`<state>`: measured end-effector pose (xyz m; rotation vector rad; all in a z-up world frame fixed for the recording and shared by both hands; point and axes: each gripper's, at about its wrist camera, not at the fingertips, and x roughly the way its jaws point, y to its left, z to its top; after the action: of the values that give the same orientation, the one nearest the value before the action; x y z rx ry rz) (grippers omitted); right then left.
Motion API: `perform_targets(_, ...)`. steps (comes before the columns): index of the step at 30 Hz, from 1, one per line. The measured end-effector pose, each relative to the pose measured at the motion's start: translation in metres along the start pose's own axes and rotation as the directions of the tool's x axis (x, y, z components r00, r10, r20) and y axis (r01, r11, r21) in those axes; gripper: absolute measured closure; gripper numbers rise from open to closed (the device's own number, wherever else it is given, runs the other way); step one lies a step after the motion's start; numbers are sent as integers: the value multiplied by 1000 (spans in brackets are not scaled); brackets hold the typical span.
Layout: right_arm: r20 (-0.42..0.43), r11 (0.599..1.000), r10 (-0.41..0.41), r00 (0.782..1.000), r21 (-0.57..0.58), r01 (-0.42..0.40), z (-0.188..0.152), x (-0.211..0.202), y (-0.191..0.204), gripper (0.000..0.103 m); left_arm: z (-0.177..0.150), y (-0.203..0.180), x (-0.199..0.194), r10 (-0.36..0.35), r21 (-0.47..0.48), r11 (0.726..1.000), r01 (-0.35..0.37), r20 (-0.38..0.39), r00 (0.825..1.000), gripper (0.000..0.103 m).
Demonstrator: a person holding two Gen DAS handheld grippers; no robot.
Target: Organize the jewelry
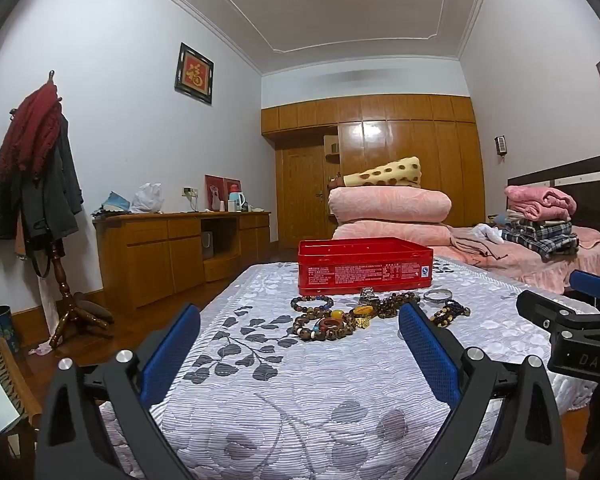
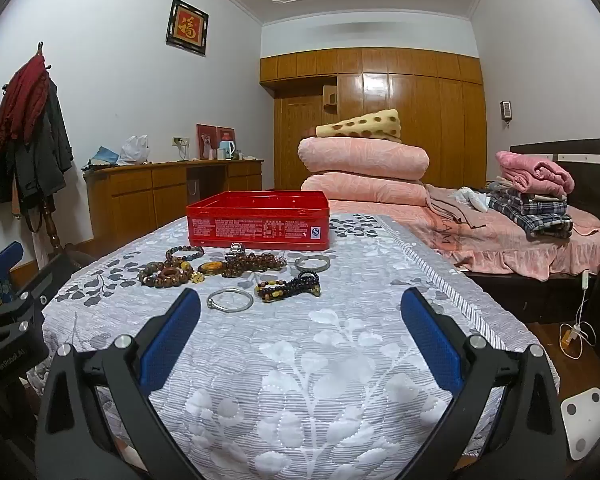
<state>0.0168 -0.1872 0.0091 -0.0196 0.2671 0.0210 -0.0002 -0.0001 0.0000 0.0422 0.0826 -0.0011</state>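
Holding both grippers spread wide and empty, I wait short of the jewelry on a grey leaf-patterned cloth [image 2: 308, 352]. At lower centre of its own view the left gripper [image 1: 300, 344] frames bare cloth, and the right gripper [image 2: 300, 336] does likewise. Nothing sits between either pair of pads.

Across mid-frame lie the beaded bracelets [image 2: 168, 272], a watch [image 2: 236, 249], a dark bead strand [image 2: 288, 286] and two silver bangles: the near bangle [image 2: 230, 300] just ahead of the right gripper's left pad, the far bangle [image 2: 312, 263] beyond. Behind them, at centre, stands the open red tin [image 2: 258, 220], which I take for the destination.

My reading is that sorting has not begun; no piece appears lifted. Next comes an advance to one piece, likely the near bangle, with the jaws narrowed first, since these are thin, flat items that need a low approach.

Open cloth fills the foreground, giving ample room. At right of frame the cloth's edge drops beside a pink bed [image 2: 540, 248]; at far left the other gripper crowds the edge.
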Motion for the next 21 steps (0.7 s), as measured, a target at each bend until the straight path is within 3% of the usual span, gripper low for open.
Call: perform_targets(21, 1, 1000, -1, 1000, 3, 1, 1, 0, -1, 6, -1, -1, 2, 3, -1, 1000, -3, -8, 1000, 6)
